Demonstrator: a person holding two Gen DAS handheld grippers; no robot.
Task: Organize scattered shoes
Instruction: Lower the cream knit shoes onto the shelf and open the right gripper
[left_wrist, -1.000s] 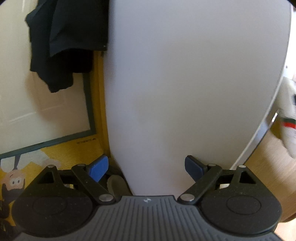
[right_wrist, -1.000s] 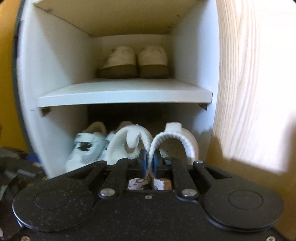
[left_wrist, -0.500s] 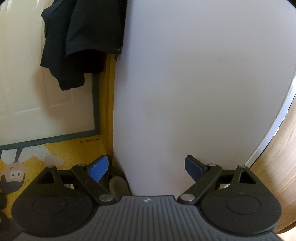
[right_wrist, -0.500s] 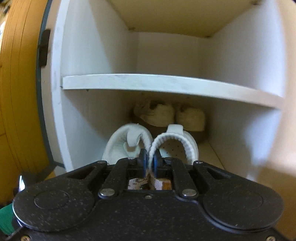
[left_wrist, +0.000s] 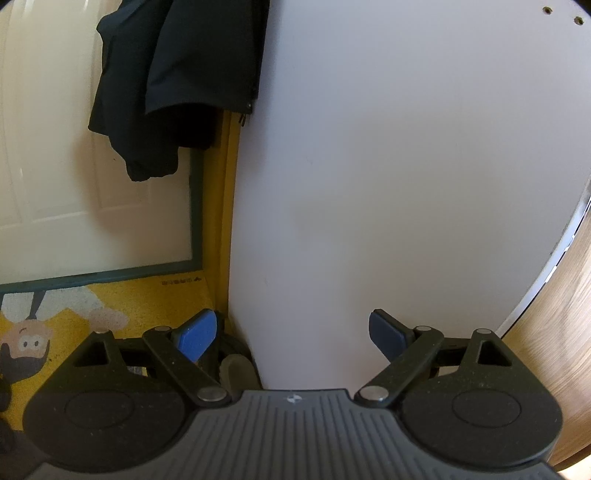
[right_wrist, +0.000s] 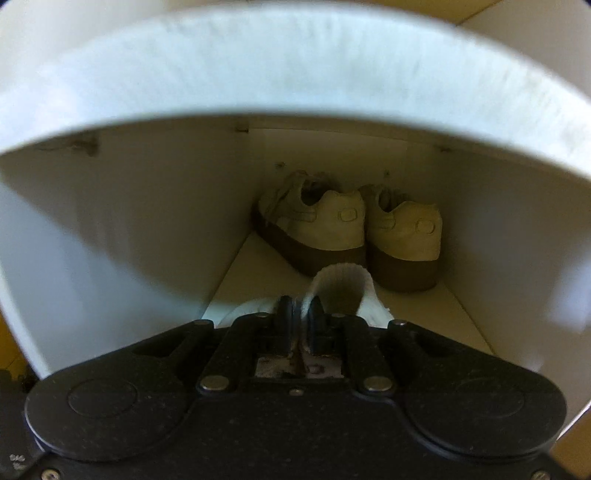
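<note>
In the right wrist view my right gripper (right_wrist: 299, 321) is shut on the heel rims of a pair of white shoes (right_wrist: 340, 291), held side by side. It holds them inside a white shoe cabinet compartment, just under a white shelf (right_wrist: 295, 70). A pair of cream sneakers with brown soles (right_wrist: 351, 229) stands at the back of the same compartment, heels toward me. My left gripper (left_wrist: 291, 332) is open and empty, close against the cabinet's white side panel (left_wrist: 388, 166).
A yellow doormat with a cartoon figure (left_wrist: 74, 321) lies at the lower left. A black jacket (left_wrist: 173, 81) hangs over a cream door (left_wrist: 55, 184). Wood flooring (left_wrist: 554, 332) shows at the right.
My right gripper has gone deeper into the compartment with the white shoes, so the shelf now fills the top of the view. The left gripper has shifted slightly along the cabinet side.
</note>
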